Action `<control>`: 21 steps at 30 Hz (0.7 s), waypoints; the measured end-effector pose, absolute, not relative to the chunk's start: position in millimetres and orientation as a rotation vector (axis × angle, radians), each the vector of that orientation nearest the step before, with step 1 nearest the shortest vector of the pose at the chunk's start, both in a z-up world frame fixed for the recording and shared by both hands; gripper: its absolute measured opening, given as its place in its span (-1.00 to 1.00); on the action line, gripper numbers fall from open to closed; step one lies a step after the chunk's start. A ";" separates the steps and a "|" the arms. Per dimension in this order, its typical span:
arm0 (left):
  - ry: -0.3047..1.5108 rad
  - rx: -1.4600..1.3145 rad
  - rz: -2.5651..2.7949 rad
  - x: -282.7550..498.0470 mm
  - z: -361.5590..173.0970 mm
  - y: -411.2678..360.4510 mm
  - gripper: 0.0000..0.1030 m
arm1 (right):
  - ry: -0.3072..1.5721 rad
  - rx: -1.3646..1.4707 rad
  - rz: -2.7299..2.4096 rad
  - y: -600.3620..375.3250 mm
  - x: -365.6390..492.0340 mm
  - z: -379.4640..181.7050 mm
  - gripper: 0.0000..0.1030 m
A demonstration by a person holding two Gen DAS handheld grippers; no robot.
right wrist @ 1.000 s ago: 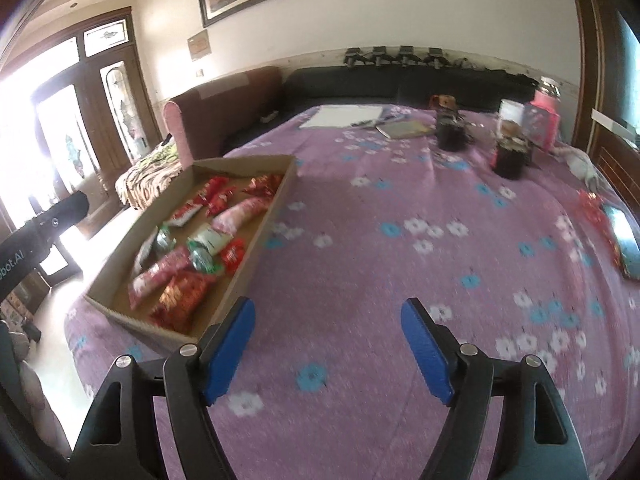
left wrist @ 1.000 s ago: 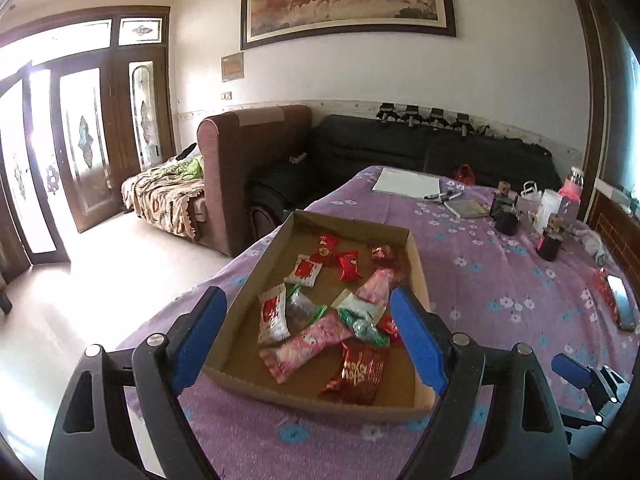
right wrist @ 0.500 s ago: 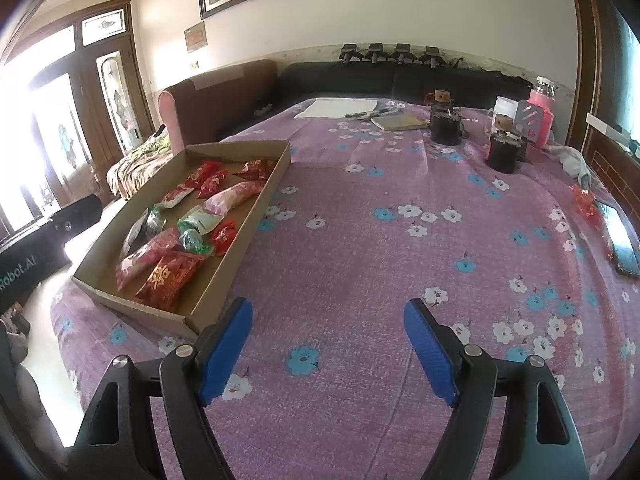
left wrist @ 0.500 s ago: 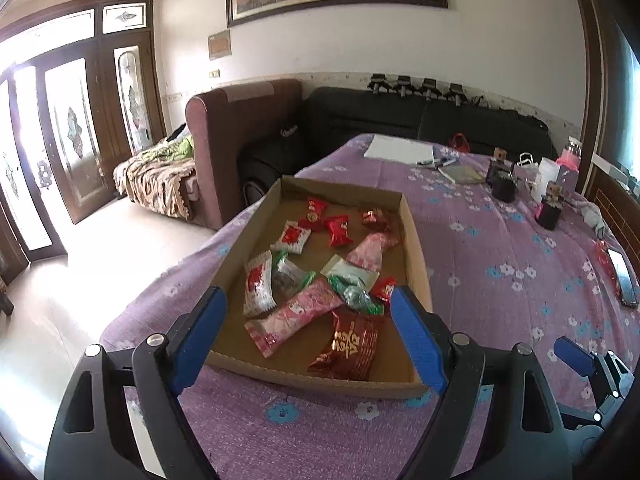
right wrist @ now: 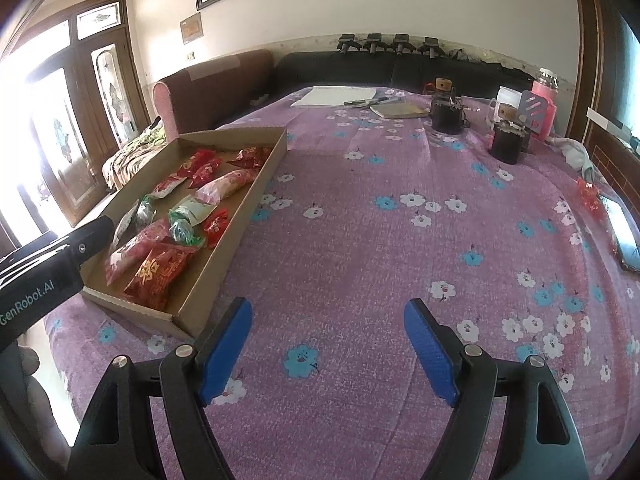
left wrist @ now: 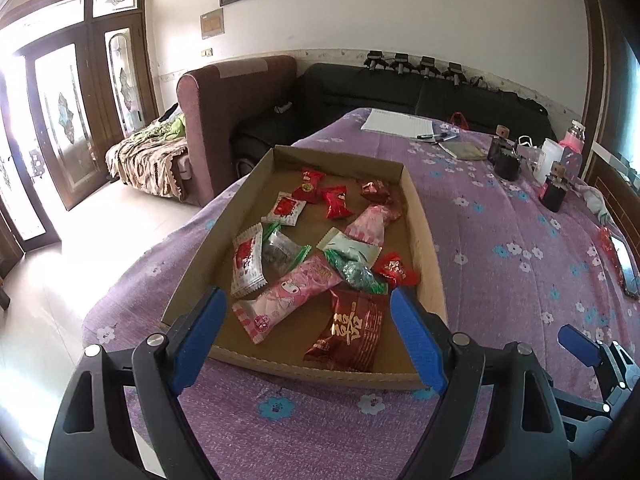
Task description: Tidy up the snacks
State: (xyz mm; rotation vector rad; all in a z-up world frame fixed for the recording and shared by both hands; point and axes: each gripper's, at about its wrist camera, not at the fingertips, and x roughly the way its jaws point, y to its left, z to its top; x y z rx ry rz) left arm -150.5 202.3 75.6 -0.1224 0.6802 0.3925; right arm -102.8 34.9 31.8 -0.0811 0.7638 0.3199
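A shallow cardboard tray (left wrist: 430, 264) lies on the purple flowered cloth and holds several wrapped snacks: a dark red packet (left wrist: 352, 332), a long pink packet (left wrist: 288, 296), a white and red packet (left wrist: 247, 260), green wrappers and small red candies. My left gripper (left wrist: 306, 336) is open and empty, hovering over the tray's near edge. My right gripper (right wrist: 328, 346) is open and empty above bare cloth, to the right of the tray (right wrist: 240, 208). A loose red wrapper (right wrist: 587, 194) lies at the far right.
At the far end of the table stand dark jars (right wrist: 506, 144), a pink bottle (right wrist: 545, 100), a notebook (right wrist: 398, 110), paper and pens. A phone (right wrist: 624, 236) lies at the right edge. Sofas (left wrist: 240, 100) and glass doors are beyond the table.
Both grippers have tilted down and moved closer to the table. The tray now sits lower and nearer between my left fingers. Both stay open.
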 end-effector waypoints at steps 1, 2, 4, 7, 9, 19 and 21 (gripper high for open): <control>0.684 -0.124 0.391 -150.0 74.8 202.6 0.65 | 0.765 -0.082 0.320 35.1 -102.6 31.4 0.55; 0.686 -0.125 0.391 -149.7 74.2 203.0 0.65 | 0.767 -0.083 0.320 35.1 -102.5 31.2 0.55; 0.687 -0.126 0.392 -149.8 73.6 203.4 0.65 | 0.767 -0.083 0.320 35.0 -102.6 30.5 0.55; 0.682 -0.124 0.395 -150.5 74.2 203.2 0.65 | 0.770 -0.082 0.320 35.1 -102.0 29.8 0.55; 0.669 -0.122 0.402 -152.3 75.8 203.9 0.65 | 0.767 -0.082 0.321 35.2 -102.1 30.1 0.55; 0.535 -0.106 0.454 -173.0 93.6 203.7 0.65 | 0.728 -0.110 0.314 37.8 -110.2 34.4 0.55; 0.519 -0.108 0.452 -175.9 95.8 204.0 0.65 | 0.722 -0.115 0.311 38.0 -112.0 35.7 0.56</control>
